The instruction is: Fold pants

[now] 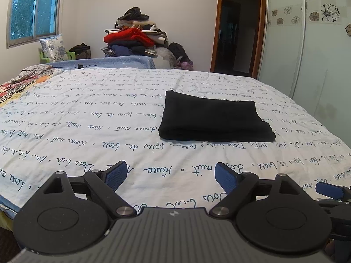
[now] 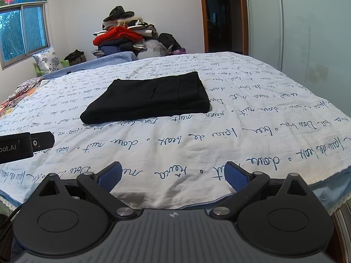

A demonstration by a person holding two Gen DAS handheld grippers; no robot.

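Pants (image 1: pixel 216 120), black and folded into a thick flat rectangle, lie on the bed ahead of both grippers, well apart from each and touched by neither.

Nearest in each wrist view are the tools themselves. The left gripper (image 1: pixel 170 175) hangs over the near edge of the bed with its blue pads (image 1: pixel 116 175) spread wide and only bedsheet between them. The right gripper (image 2: pixel 173 176) is likewise spread wide, nothing between its jaws, and sits beside the left one, whose black body shows at the left edge of the right wrist view.

Beneath and beyond them stretches the bedsheet (image 1: pixel 87 114), white with lines of dark blue handwriting, lightly creased, with a blue border at its near edge. From the left gripper the pants are ahead and a little to the right; from the right gripper they are ahead and a little to the left. Their long axis runs across the view, left to right, with a rounded fold along the near side. Which end is the waistband I cannot tell.

Farther left on the bed lies a patterned, colourful blanket (image 1: pixel 19 83). Past the far edge stands a tall pile of clothes (image 1: pixel 136 37) with a red garment in it, against a white wall. A floral cushion (image 1: pixel 53 48) rests below a window (image 1: pixel 33 13) at far left. A dark doorway (image 1: pixel 238 28) with a wooden frame opens at right, next to a pale wardrobe door (image 1: pixel 311 43) with flower decals.
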